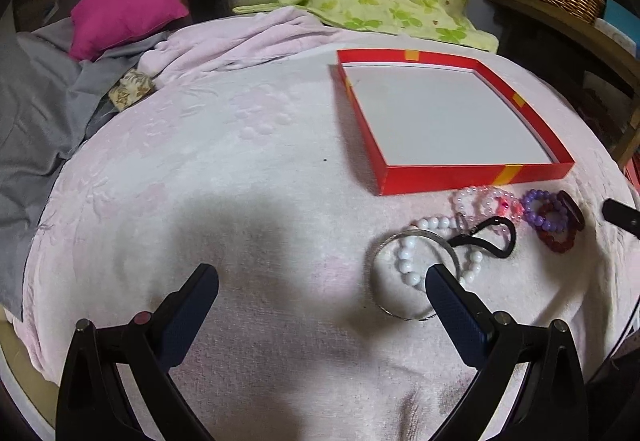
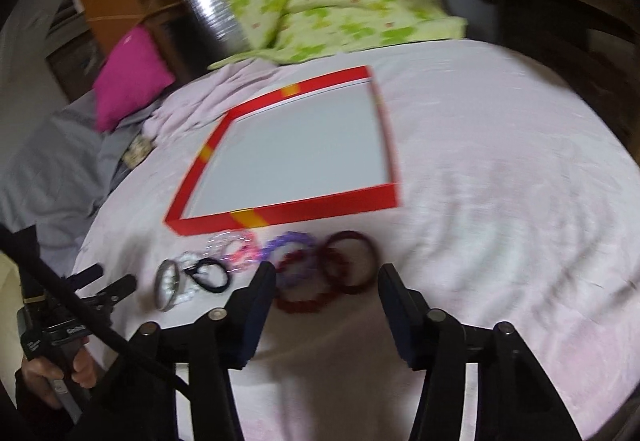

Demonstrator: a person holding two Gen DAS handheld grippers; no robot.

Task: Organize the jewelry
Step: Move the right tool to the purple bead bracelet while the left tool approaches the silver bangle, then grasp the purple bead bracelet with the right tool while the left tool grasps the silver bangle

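Both the left tongs (image 1: 322,283) and right tongs (image 2: 327,283) are hovering open and gripping nothing over the bed (image 1: 240,169), the bracelets (image 2: 280,265) lying clustered just beside the box (image 1: 472,177) near its front edge.

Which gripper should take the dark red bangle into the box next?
Right. The right gripper is open with the dark red bangle just ahead between its fingers; the left gripper sits beside the silver bangle.
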